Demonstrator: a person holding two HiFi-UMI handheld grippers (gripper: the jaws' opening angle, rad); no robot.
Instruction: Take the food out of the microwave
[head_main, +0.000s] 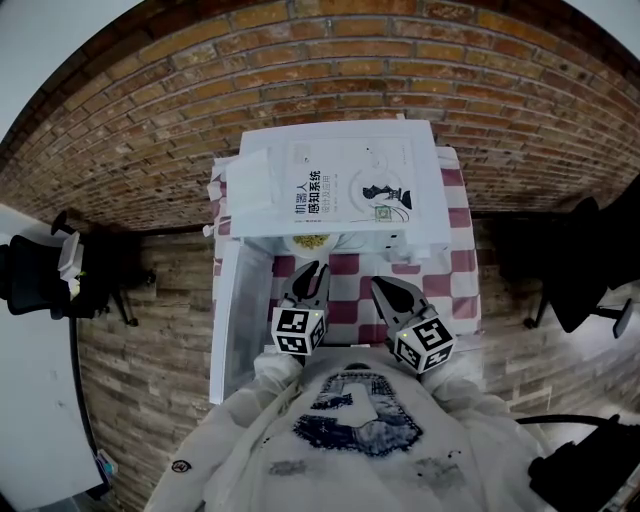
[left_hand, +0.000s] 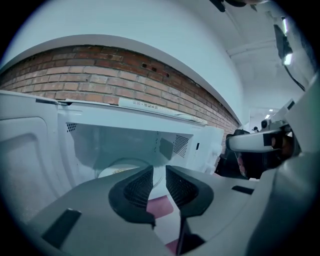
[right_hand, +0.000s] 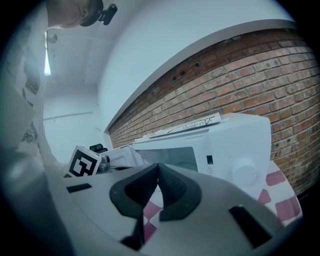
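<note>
Reach step: left gripper, narrowly open and empty, faces the food — next, probably widen around its plate; right gripper closed, empty.

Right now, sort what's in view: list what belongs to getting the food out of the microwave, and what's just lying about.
Job in hand: microwave, its open door, plate of food inside, left gripper, right gripper.

Lying about: book on the microwave's top, checked tablecloth, black chair at the left.
</note>
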